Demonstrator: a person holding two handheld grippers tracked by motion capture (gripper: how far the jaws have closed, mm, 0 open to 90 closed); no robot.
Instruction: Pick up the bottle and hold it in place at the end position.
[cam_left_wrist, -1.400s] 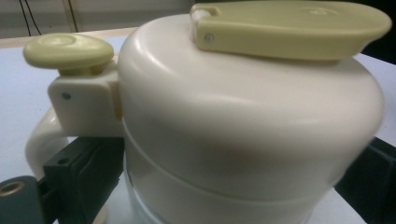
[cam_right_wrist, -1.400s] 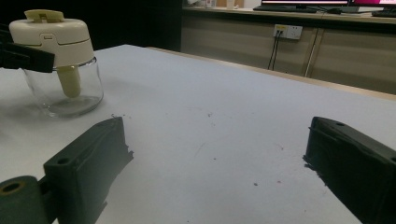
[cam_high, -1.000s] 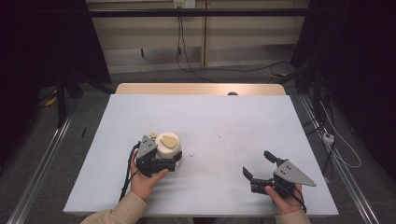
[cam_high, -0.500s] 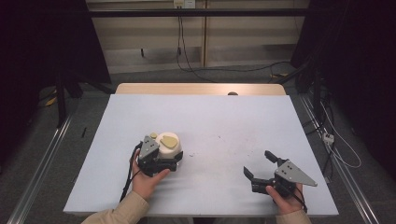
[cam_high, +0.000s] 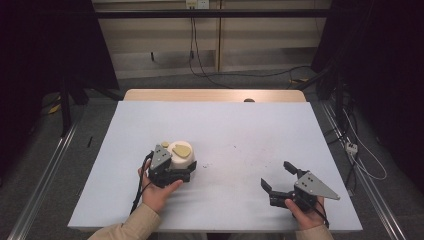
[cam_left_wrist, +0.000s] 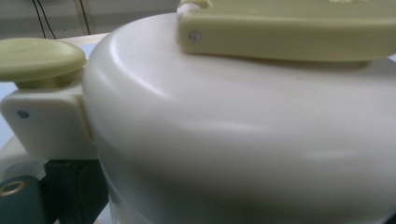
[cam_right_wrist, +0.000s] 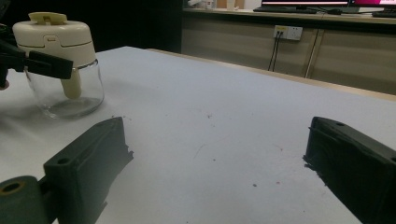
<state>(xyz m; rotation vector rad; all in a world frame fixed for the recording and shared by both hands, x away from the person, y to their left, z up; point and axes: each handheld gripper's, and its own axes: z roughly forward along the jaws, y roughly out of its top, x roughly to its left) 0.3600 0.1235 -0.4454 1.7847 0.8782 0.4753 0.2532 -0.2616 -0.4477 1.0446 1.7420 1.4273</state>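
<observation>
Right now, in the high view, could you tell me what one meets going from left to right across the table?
Left hand → left gripper with the glass jar with a cream lid between its jaws → bare stretch of the white table → right gripper, jaws open → right hand.

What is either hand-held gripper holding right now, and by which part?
The left hand-held gripper grips the glass jar around its cream lid, jaws on the lid's sides. The right hand-held gripper is open over the table, holding nothing.
</observation>
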